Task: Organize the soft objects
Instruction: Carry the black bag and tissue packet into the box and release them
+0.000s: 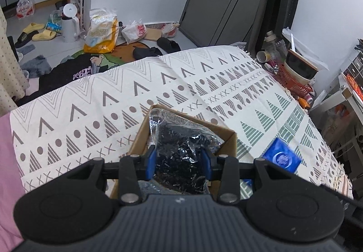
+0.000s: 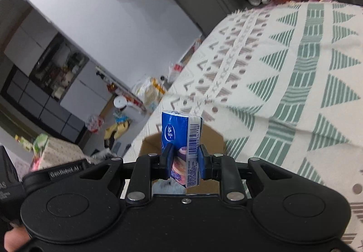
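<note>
My left gripper [image 1: 179, 161] is shut on a clear plastic bag of dark fabric [image 1: 181, 145] and holds it over the open cardboard box [image 1: 226, 138] on the patterned blanket [image 1: 90, 115]. My right gripper [image 2: 185, 162] is shut on a blue tissue pack [image 2: 180, 138], upright between the jaws, above the same cardboard box [image 2: 215, 138]. The blue tissue pack also shows in the left wrist view [image 1: 281, 157], to the right of the box.
The blanket covers a bed; its right edge borders a cluttered side table with a red basket [image 1: 292, 81] and bowls. The floor beyond the far edge holds slippers, bags [image 1: 102, 31] and a white kettle [image 1: 70, 22]. A pink sheet [image 1: 6, 161] lies at left.
</note>
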Demonstrator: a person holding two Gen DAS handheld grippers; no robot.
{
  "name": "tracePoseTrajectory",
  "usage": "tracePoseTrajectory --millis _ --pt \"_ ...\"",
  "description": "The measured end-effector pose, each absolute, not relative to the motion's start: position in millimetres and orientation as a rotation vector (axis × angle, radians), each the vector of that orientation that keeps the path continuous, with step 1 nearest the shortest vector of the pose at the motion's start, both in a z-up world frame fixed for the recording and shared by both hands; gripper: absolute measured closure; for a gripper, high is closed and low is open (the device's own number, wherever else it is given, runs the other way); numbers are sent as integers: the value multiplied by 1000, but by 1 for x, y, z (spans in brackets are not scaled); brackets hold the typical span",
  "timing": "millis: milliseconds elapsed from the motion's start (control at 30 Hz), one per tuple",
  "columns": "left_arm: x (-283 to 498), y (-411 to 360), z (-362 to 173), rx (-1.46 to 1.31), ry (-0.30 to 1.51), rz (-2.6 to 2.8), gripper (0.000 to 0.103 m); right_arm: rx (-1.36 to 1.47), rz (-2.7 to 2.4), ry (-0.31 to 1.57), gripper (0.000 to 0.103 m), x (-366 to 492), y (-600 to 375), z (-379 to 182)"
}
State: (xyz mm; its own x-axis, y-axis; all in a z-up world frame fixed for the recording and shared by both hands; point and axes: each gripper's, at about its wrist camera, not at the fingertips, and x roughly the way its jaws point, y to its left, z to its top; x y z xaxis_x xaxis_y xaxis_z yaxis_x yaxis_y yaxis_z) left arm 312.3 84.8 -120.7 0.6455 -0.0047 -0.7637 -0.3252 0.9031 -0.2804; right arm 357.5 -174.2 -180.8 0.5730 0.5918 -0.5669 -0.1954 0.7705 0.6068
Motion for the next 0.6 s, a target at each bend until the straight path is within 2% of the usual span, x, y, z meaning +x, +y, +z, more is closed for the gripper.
tracePoseTrajectory --millis 600 --pt "340 94 -163 -474 935 112 63 414 459 893 77 353 -138 -181"
